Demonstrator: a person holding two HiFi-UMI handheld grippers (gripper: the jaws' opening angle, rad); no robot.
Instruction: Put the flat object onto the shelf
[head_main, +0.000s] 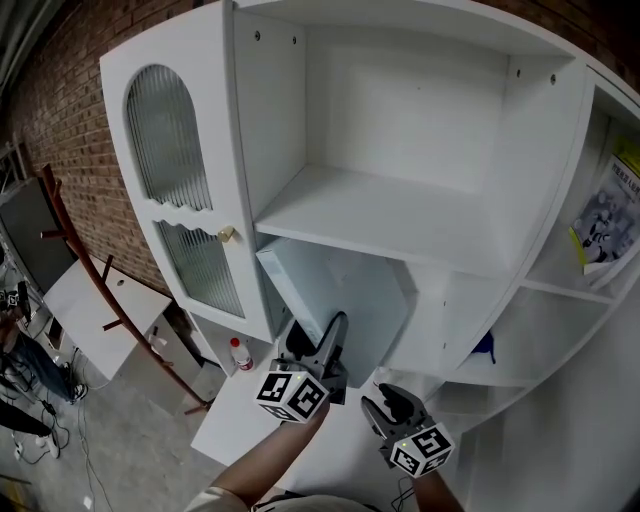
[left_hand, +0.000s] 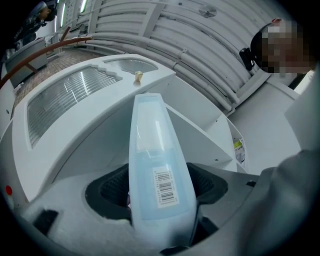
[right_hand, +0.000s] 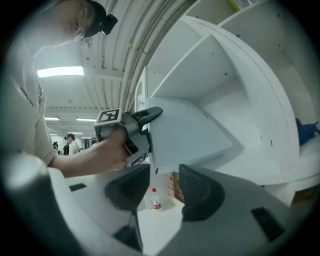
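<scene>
Under the front edge of the middle shelf (head_main: 400, 215), the flat object (head_main: 345, 295) leans tilted into the lower bay of the white cabinet (head_main: 560, 150). Its top edge sits just below the shelf lip and its left edge close to the bay's left wall. Above the shelf, the upper bay stands open across its whole front, wide between its two side walls. To the left the glazed door (head_main: 170, 170) is swung out, with its knob (head_main: 227, 234) near the object's upper left corner, so room on that side is narrow. To the right, a side bay (head_main: 560, 310) of curved shelves borders the opening.

Counted:
- one flat object, a pale blue case with a barcode label (left_hand: 165, 187) on the edge facing the left tool
- one door with one knob
- one small red-capped bottle (head_main: 240, 354), upright on the white bench (head_main: 225, 420) at the cabinet's foot
- one printed packet (head_main: 605, 215) and one blue item (head_main: 485, 347) in the side bay
- two tools

The left tool (head_main: 337, 325) points upward and is clenched on the near edge of the flat object, a pad pressing each side. The right tool (head_main: 388, 400) sits lower and to the right, just beside the left one. It is released, with its jaws apart and nothing between them, and the object's lower corner is near its tips.
</scene>
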